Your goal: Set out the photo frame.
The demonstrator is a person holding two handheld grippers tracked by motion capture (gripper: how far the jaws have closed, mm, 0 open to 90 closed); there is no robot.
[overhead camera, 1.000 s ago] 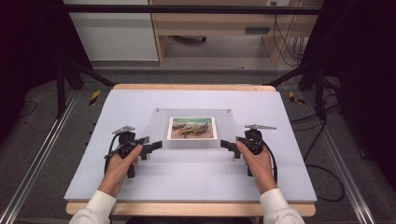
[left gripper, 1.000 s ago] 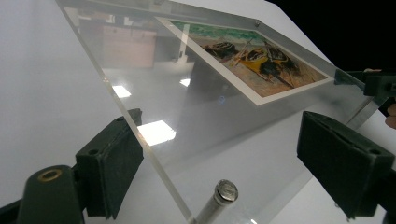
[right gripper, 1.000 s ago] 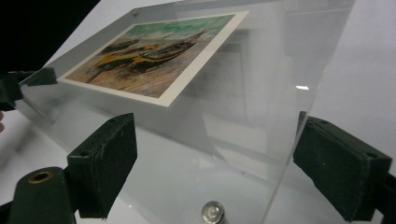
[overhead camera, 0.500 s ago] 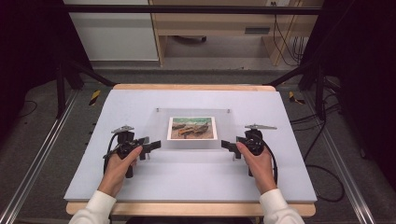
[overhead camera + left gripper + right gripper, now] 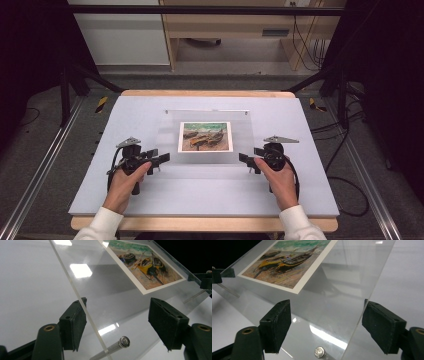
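Note:
A clear acrylic panel [image 5: 205,164] lies on the pale table mat [image 5: 140,115], with a painted print of beached boats [image 5: 205,136] under its middle. My left gripper [image 5: 161,159] is open at the panel's near-left corner. In the left gripper view the open left gripper [image 5: 117,307] has the panel's edge [image 5: 75,287] running between its jaws, and a metal standoff screw [image 5: 124,341] sits below it. My right gripper [image 5: 246,161] is open at the near-right corner. In the right gripper view the right gripper [image 5: 327,307] straddles the panel's side edge [image 5: 372,290] above a screw head [image 5: 320,351].
The mat covers a wooden table whose front edge [image 5: 200,224] shows at the bottom. Black frame legs [image 5: 70,85] stand at the far corners, and cables [image 5: 345,180] trail off to the right. A bench [image 5: 225,30] stands beyond the table.
Both hands have drifted slightly toward the near edge of the table. The jaws stay open and the panel has not moved.

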